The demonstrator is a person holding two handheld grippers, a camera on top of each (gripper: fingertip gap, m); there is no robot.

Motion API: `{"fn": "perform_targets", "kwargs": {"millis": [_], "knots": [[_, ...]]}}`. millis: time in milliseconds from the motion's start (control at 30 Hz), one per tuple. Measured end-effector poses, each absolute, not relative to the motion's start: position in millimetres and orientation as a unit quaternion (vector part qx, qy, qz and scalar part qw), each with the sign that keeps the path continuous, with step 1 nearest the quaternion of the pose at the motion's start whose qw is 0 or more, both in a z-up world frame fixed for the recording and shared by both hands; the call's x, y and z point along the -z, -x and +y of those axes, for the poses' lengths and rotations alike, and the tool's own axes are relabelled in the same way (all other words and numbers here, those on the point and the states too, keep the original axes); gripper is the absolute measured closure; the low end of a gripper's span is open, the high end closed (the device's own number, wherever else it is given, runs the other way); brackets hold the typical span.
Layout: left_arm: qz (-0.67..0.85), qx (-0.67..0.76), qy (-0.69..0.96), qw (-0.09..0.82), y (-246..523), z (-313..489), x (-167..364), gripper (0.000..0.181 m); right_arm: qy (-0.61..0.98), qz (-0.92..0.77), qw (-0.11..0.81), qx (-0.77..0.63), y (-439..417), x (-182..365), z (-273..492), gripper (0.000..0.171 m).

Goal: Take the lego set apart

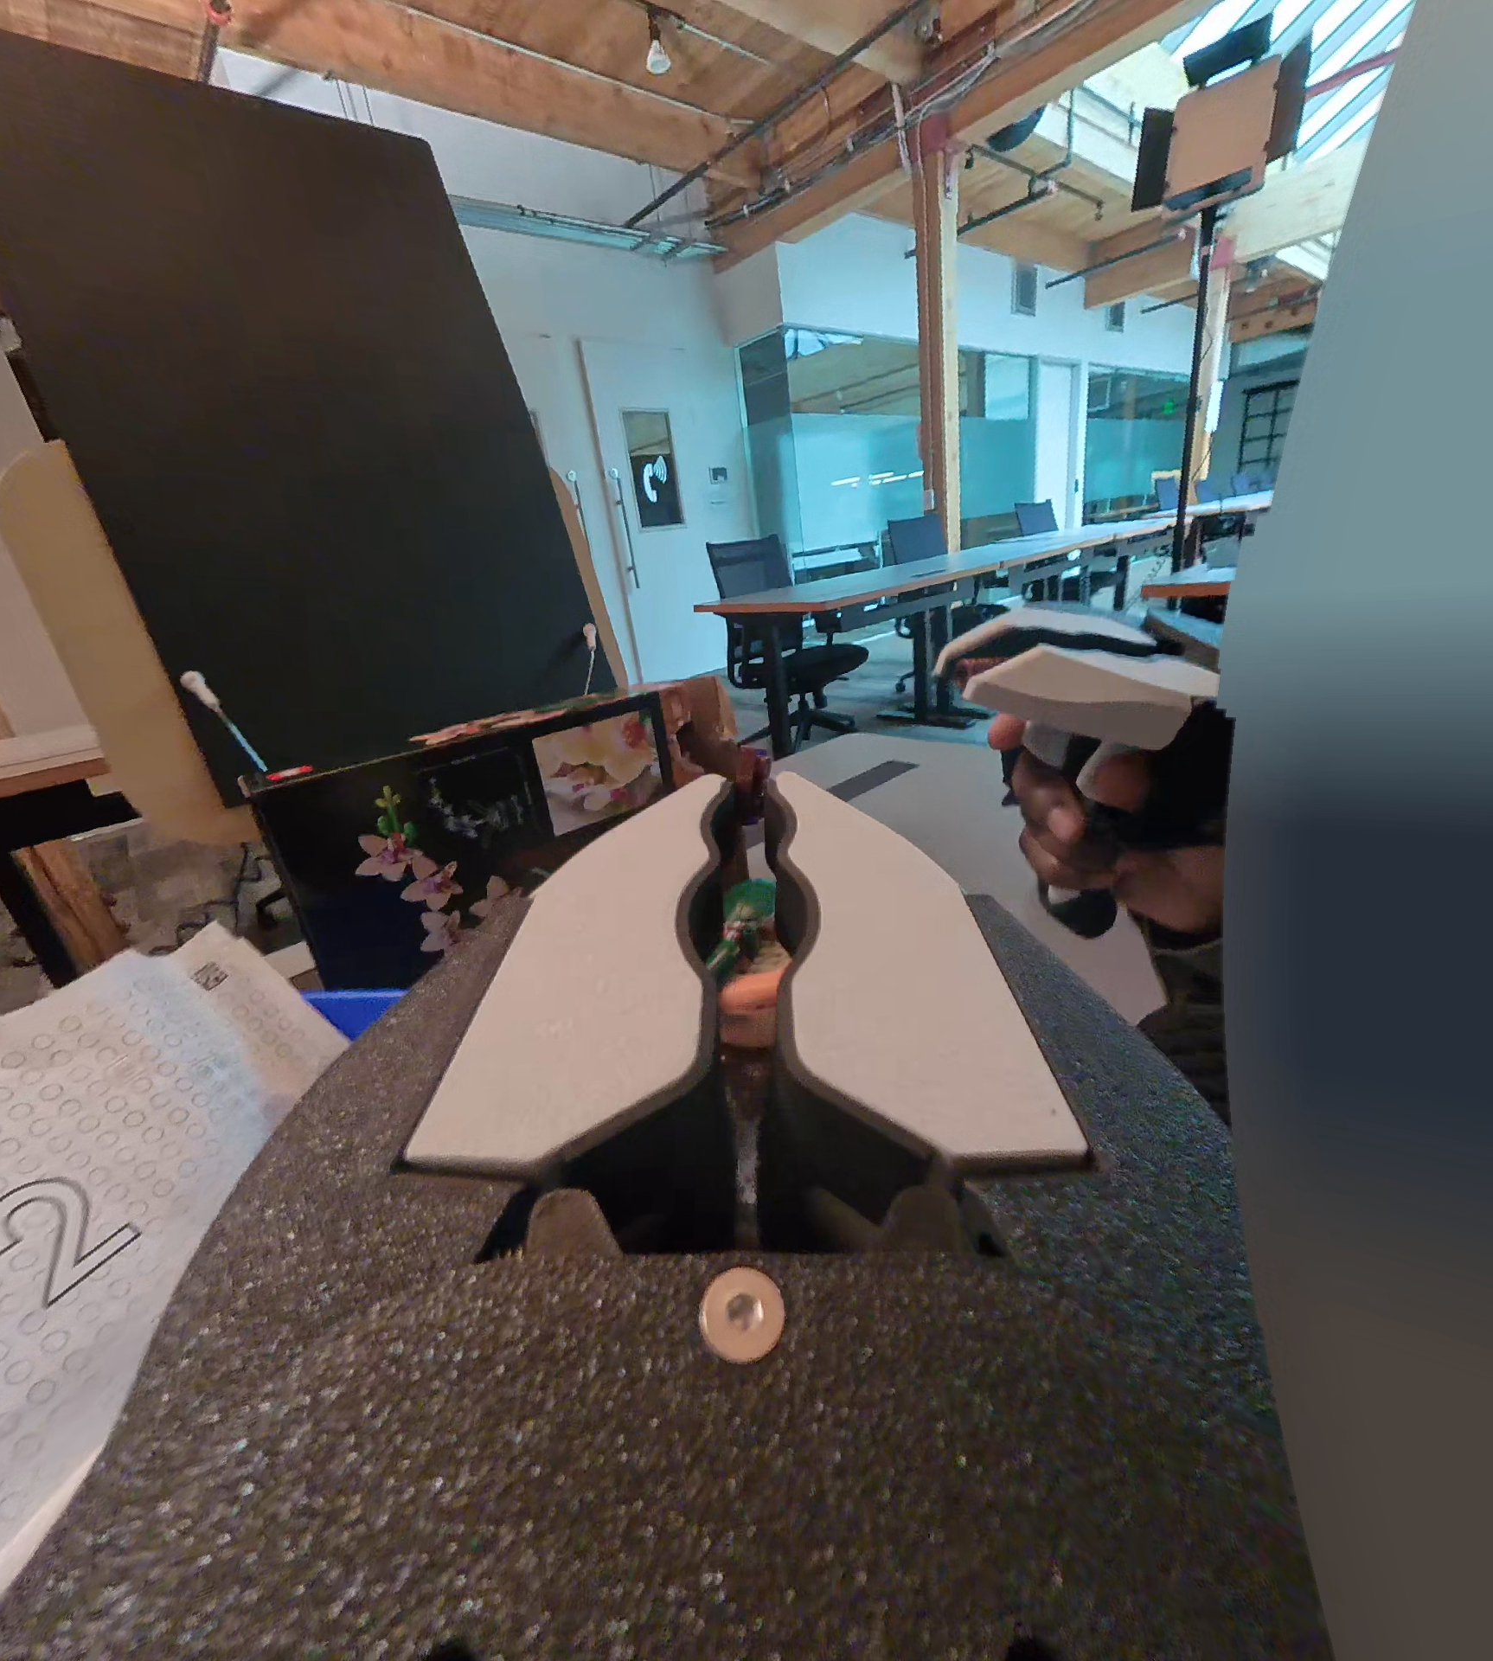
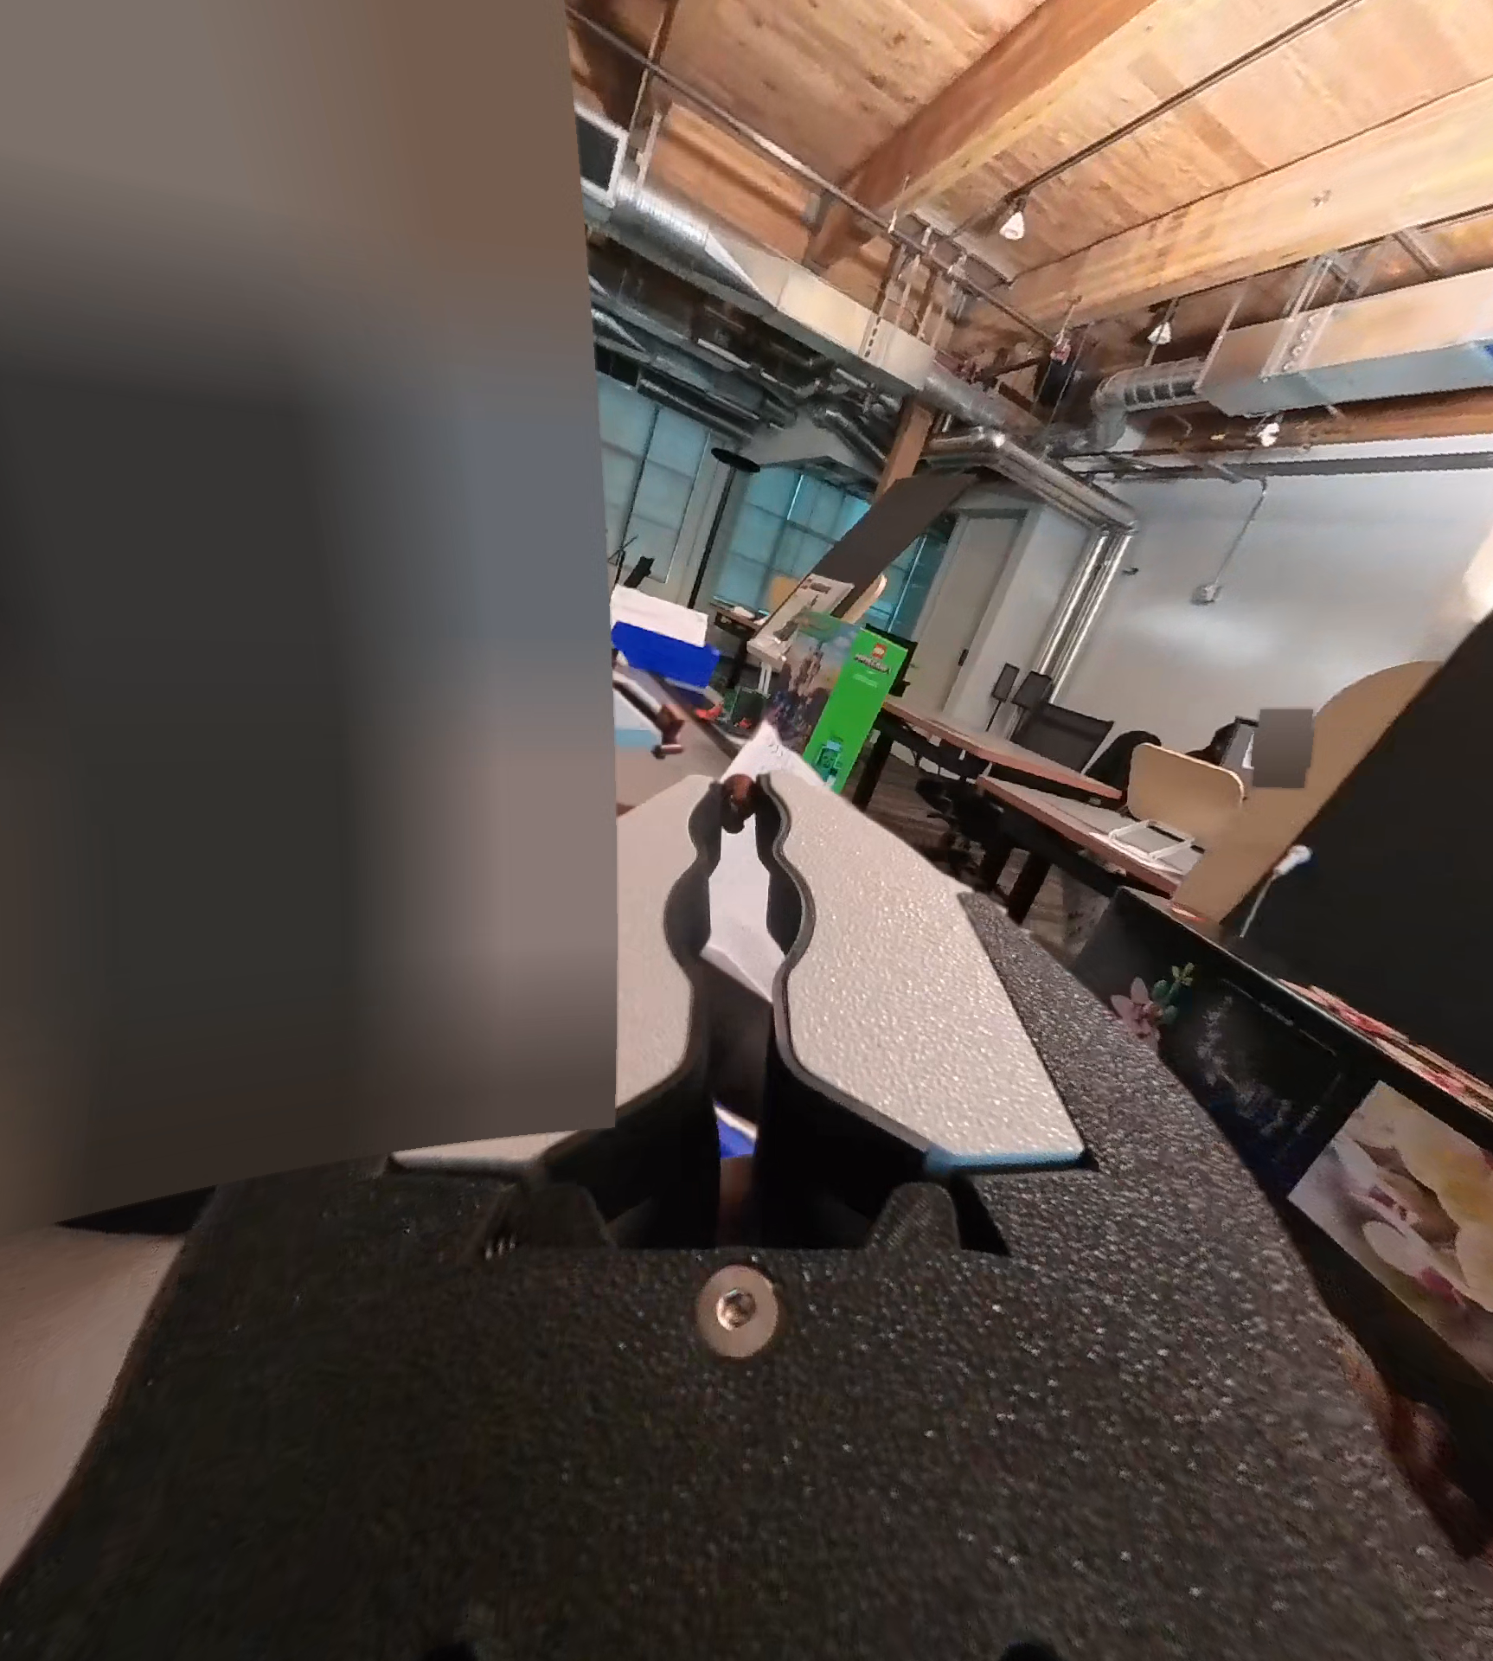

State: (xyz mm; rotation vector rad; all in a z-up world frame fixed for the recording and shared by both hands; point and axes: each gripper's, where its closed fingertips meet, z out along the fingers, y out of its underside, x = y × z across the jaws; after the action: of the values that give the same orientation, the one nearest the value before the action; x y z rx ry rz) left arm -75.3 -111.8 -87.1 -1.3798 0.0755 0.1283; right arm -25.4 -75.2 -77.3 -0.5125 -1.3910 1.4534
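My left gripper point(image 1: 752, 793) is raised above the table, its jaws nearly together on a small dark red-and-purple lego piece point(image 1: 748, 775) at the tips. Through the gap lower down I see a green and pink part of the lego set point(image 1: 747, 935); whether it joins the gripped piece is hidden. My right gripper point(image 2: 738, 795) is shut on a small dark red-brown lego piece point(image 2: 736, 791) at its tips. It also shows in the left wrist view point(image 1: 977, 676), held by a hand to the right, apart from the left gripper.
A black lego box with orchid pictures point(image 1: 473, 809) stands just beyond the grippers and also shows in the right wrist view point(image 2: 1399, 1213). A white patterned paper bag point(image 1: 78, 1168) and a blue bin point(image 1: 356, 1007) lie at the left. A black board point(image 1: 258, 449) stands behind. A green box point(image 2: 851, 710) stands farther off. There is about 7 centimeters between the tips of the two grippers.
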Motion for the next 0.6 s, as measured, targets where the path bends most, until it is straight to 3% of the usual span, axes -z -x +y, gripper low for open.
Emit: {"fn": "perform_targets", "kwargs": {"millis": [200, 600], "knots": [[0.006, -0.103, 0.680, 0.726, 100, -146, 112, 0.176, 0.217, -0.629, 0.459, -0.590, 41, 85, -86, 0.165], [-0.021, -0.115, 0.764, 0.635, 137, -213, 149, 0.176, 0.181, -0.845, 0.243, -0.441, 131, 152, -147, 0.165]]}}
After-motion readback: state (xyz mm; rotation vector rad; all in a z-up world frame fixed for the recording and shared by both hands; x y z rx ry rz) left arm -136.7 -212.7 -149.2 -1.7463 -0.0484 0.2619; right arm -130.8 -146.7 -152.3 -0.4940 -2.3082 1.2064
